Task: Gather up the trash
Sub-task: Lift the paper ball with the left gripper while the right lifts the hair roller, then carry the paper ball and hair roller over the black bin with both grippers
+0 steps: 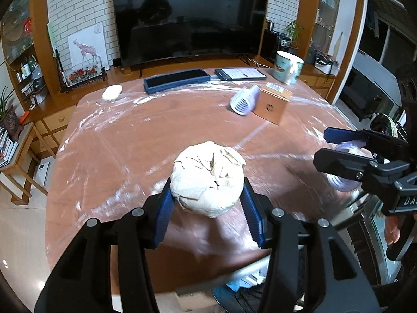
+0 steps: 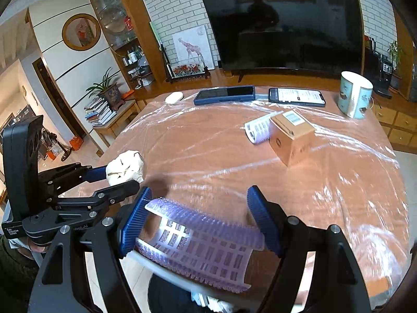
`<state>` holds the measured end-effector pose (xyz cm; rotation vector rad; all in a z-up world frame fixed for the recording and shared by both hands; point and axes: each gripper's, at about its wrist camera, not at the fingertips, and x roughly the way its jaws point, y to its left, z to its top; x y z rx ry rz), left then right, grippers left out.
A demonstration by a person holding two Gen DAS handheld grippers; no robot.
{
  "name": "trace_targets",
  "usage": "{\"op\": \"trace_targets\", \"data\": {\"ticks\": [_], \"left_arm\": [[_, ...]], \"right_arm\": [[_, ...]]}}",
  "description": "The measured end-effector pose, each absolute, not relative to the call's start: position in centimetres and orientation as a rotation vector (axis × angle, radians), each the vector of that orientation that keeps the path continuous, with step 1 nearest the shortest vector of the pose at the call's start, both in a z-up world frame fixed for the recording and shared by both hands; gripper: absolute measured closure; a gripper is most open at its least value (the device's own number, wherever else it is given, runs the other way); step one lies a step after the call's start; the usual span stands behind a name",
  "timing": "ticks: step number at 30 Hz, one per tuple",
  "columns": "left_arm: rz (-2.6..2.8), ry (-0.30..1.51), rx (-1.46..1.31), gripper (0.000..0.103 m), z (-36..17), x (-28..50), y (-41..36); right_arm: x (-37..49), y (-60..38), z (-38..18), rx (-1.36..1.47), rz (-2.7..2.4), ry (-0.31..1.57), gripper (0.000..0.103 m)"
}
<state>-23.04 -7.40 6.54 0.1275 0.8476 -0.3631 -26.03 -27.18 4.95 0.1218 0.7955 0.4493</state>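
My left gripper [image 1: 207, 195] is shut on a crumpled ball of off-white paper [image 1: 208, 177], held over the near edge of the brown table [image 1: 130, 135]. The ball also shows in the right wrist view [image 2: 126, 167]. My right gripper [image 2: 199, 216] is shut on a curved white and purple spiky plastic sleeve [image 2: 200, 245], held above the table's near edge; it shows at the right of the left wrist view [image 1: 341, 167]. Below both grippers, a dark bin [image 1: 242, 297] holds some paper scraps.
On the plastic-covered table lie a second white and purple sleeve [image 1: 243, 100] against a cardboard box [image 1: 272, 103], a mug [image 1: 288, 67], two phones [image 1: 177, 79] [image 1: 241, 73] and a white mouse [image 1: 112, 92]. A TV [image 1: 190, 18] stands behind.
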Motion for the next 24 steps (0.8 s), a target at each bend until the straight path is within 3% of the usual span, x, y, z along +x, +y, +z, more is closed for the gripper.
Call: {"op": "trace_targets", "data": {"ticks": [24], "left_arm": [[-0.438, 0.879, 0.232, 0.052, 5.1, -33.4, -12.2]], "right_arm": [[-35.0, -30.8, 2.5, 0.122, 0.451, 0.875, 0.028]]}}
